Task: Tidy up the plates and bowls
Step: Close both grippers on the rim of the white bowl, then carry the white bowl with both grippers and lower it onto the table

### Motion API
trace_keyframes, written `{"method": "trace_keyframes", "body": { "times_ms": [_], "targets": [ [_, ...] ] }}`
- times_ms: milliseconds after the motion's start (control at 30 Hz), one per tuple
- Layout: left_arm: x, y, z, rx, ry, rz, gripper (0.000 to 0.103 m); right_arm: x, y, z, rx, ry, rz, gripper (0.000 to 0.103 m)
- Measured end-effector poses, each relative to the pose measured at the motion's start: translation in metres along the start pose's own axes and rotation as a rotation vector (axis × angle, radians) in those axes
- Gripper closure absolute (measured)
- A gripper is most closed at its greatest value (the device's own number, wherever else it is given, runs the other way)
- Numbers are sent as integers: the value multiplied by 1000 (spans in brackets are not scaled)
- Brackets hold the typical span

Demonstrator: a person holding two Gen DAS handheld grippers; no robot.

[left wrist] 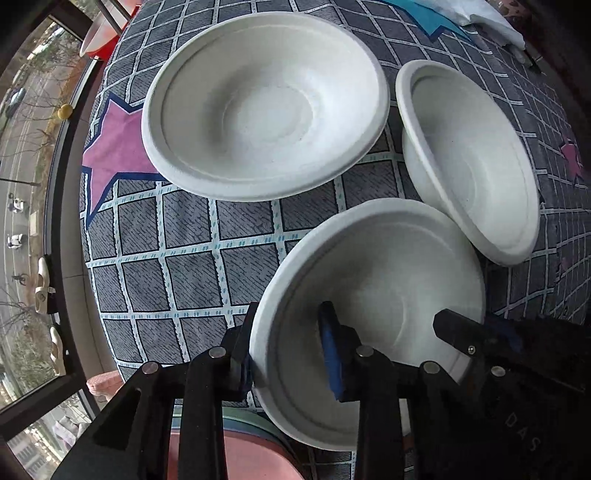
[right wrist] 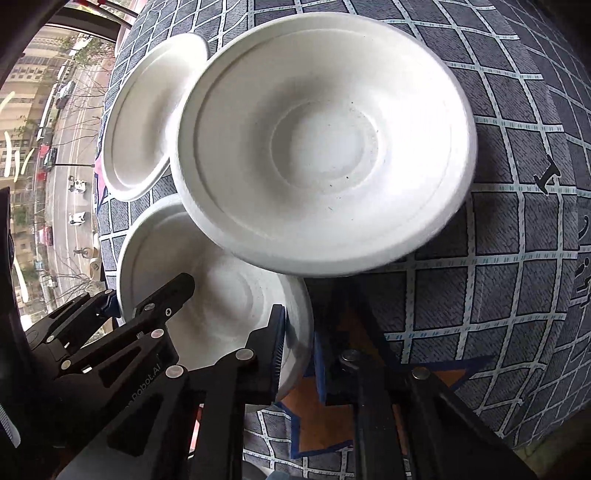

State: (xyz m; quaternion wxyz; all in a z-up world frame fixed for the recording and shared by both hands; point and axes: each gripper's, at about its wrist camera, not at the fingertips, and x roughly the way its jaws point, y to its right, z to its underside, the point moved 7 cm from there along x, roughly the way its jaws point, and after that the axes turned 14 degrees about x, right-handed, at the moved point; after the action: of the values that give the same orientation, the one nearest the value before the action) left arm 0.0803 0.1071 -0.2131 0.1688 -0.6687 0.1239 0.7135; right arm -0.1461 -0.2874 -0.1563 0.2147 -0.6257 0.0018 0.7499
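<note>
Three white paper bowls sit on the checked tablecloth [left wrist: 192,258]. The nearest bowl [left wrist: 388,288] is gripped from both sides. My left gripper [left wrist: 288,354] is shut on its left rim, one finger outside and the blue-padded finger inside. My right gripper [right wrist: 299,354] is shut on the opposite rim of that bowl [right wrist: 214,288]; one of its fingers [left wrist: 461,332] shows in the left wrist view. A second bowl [left wrist: 469,158] [right wrist: 325,144] sits tilted, overlapping the held bowl's far rim. The third bowl [left wrist: 266,107] [right wrist: 147,118] stands apart, farther back.
The table edge runs along a window [left wrist: 33,184] on the left, with a street far below. A red and white container [left wrist: 96,40] stands past the far corner. White cloth [left wrist: 480,18] lies at the back right. A pink seat [left wrist: 240,458] is below the near edge.
</note>
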Motion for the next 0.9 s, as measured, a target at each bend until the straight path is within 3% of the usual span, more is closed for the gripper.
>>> {"method": "trace_keyframes", "body": {
  "times_ms": [467, 700, 900],
  "targets": [
    [-1, 162, -49, 239, 0, 32, 69, -54, 147, -29, 116, 46, 68, 87],
    [1, 215, -19, 308, -42, 41, 67, -69, 201, -4, 133, 12, 91, 86],
    [4, 238, 23, 325, -62, 34, 61, -73, 214, 31, 106, -37, 119, 86]
  ]
}}
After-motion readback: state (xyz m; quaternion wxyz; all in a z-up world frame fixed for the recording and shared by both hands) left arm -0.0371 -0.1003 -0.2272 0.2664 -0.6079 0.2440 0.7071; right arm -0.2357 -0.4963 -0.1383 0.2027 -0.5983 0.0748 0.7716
